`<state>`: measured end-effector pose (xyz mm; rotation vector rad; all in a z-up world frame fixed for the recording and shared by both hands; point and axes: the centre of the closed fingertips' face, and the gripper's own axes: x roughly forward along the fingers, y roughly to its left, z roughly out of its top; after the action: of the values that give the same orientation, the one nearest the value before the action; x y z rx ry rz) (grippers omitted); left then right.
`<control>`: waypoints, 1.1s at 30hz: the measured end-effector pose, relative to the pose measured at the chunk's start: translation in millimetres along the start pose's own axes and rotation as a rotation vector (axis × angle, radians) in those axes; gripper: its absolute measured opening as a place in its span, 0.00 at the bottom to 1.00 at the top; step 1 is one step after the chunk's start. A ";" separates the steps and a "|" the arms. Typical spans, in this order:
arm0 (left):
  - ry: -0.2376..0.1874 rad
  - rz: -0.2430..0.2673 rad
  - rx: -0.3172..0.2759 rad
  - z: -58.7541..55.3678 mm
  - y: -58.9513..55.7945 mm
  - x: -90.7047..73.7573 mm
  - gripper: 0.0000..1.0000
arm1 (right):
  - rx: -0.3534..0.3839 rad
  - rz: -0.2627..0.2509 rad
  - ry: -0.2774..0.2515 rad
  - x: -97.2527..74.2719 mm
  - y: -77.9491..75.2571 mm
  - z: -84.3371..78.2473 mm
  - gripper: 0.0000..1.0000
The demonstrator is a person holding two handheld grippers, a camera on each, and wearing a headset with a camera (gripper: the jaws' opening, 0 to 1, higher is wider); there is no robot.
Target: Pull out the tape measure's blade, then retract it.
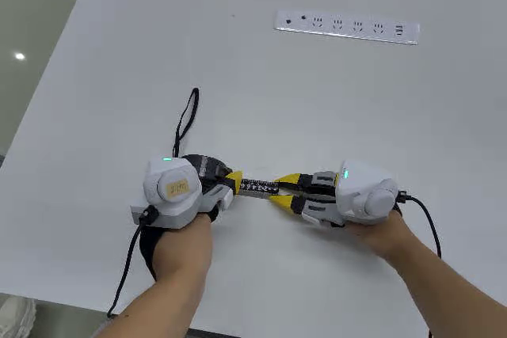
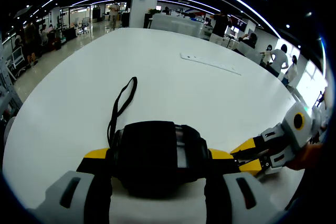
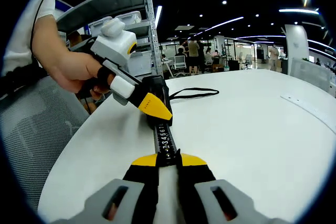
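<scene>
Black tape measure (image 2: 157, 156) sat on white counter (image 1: 333, 108) near front edge, case clamped between jaws of my left tool (image 1: 225, 186). Its blade (image 3: 164, 141) stood short way out toward right; my right tool (image 1: 283, 190) was closed on blade's end. Black strap (image 1: 187, 120) lay looped on counter beyond case. White power strip (image 1: 346, 26) lay far across counter. Room: open office, ceiling light strips, shelving rack (image 3: 126, 3), people at distance.
</scene>
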<state>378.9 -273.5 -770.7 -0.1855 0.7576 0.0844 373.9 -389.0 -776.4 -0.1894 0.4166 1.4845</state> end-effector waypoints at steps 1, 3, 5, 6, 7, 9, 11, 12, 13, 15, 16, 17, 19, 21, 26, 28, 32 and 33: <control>0.000 0.000 0.000 0.0 0.0 0.0 0.70 | 0.000 0.002 0.000 0.6 -0.5 0.6 0.13; 0.000 -0.001 0.000 0.0 0.1 0.0 0.70 | 0.000 0.004 -0.002 1.6 -1.0 1.3 0.13; 0.000 0.000 0.000 0.0 0.1 0.2 0.70 | -0.002 0.005 -0.001 3.7 -0.8 2.0 0.13; 0.000 0.000 0.000 0.0 0.2 0.3 0.70 | -0.002 0.005 -0.001 5.7 -1.0 2.6 0.13; 0.000 -0.001 0.000 0.0 0.2 0.3 0.70 | -0.001 0.006 0.000 7.1 -1.2 3.1 0.13; 0.001 -0.001 -0.001 -0.1 0.3 0.5 0.70 | -0.005 0.010 0.001 11.3 -2.2 4.7 0.13; 0.001 -0.001 -0.001 -0.2 0.5 0.7 0.70 | -0.007 0.010 0.002 15.0 -2.1 5.9 0.13; 0.002 0.000 -0.002 -0.2 0.6 0.7 0.70 | -0.006 0.012 0.003 16.7 -1.8 6.5 0.13; 0.002 -0.001 -0.002 -0.2 0.5 0.7 0.70 | -0.004 0.013 0.006 17.9 -2.4 7.0 0.13; 0.001 -0.001 -0.004 -0.3 0.7 0.7 0.70 | -0.005 0.015 0.008 21.4 -4.3 9.2 0.13; 0.002 -0.001 -0.005 -0.3 0.7 0.7 0.70 | -0.006 0.017 0.007 22.6 -4.8 10.3 0.13; 0.002 -0.001 -0.005 -0.4 0.6 0.6 0.70 | -0.009 0.017 0.006 23.1 -4.7 10.5 0.13; 0.001 -0.002 -0.005 -0.4 0.5 0.6 0.70 | -0.010 0.019 0.006 23.9 -4.5 10.8 0.13; 0.001 -0.001 -0.005 -0.4 0.4 0.7 0.70 | -0.010 0.020 0.006 25.2 -5.6 11.6 0.13; 0.001 -0.002 -0.008 -0.3 0.5 0.8 0.70 | -0.015 0.020 0.003 27.9 -3.2 11.5 0.13; 0.001 -0.002 -0.008 -0.3 0.4 0.7 0.70 | -0.016 0.021 0.002 29.1 -2.0 12.1 0.13; 0.001 -0.002 -0.014 0.1 0.5 0.4 0.70 | -0.021 0.018 0.003 34.2 -1.4 13.4 0.13; 0.001 -0.003 -0.013 0.1 0.4 0.3 0.70 | -0.022 0.018 0.002 35.4 -1.4 13.8 0.13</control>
<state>379.1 -273.0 -770.9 -0.1994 0.7576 0.0865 378.5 -351.3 -777.5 -0.2053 0.4048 1.5077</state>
